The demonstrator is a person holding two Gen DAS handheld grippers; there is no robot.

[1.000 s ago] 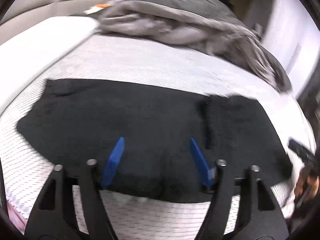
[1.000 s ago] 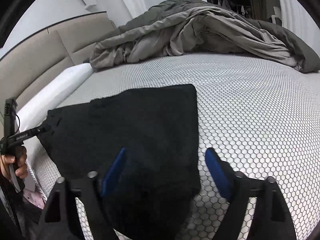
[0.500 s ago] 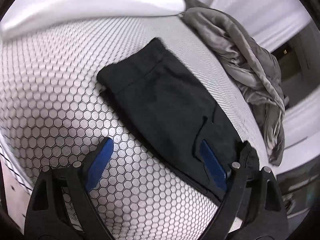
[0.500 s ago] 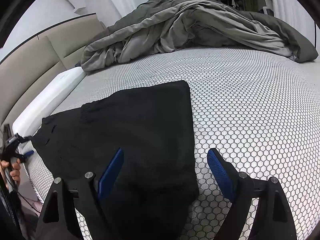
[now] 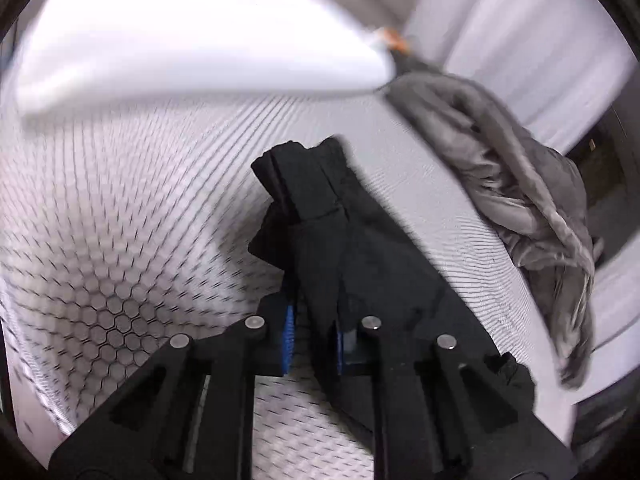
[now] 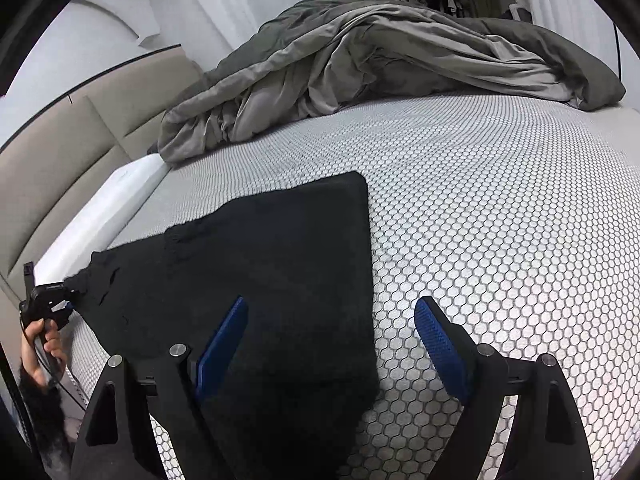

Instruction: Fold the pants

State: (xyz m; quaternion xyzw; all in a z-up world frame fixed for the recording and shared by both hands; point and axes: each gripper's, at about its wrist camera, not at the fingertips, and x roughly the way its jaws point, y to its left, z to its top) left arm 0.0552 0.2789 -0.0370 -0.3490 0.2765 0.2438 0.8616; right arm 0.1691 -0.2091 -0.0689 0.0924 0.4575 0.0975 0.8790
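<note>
Black pants (image 6: pixel 280 272) lie flat on the honeycomb-patterned bed sheet (image 6: pixel 500 220). In the left wrist view one end of the pants (image 5: pixel 360 248) is bunched and lifted, its hem sticking up past the fingers. My left gripper (image 5: pixel 314 340) is closing, and its blue pads pinch that fabric. The right wrist view shows the same left gripper (image 6: pixel 52 300) at the pants' far left corner, held by a hand (image 6: pixel 40 344). My right gripper (image 6: pixel 332 304) stands open above the pants' near right edge, one pad over the cloth and the other over bare sheet.
A crumpled grey duvet (image 6: pixel 380 60) fills the far side of the bed. A white pillow (image 5: pixel 180 40) lies by the beige headboard (image 6: pixel 60 152). The bed's edge runs along the left, beside the hand.
My left gripper swung across to the end of the pants, rolled, and went from wide open to pinching the fabric, which now bunches up. The right gripper has stayed put and open.
</note>
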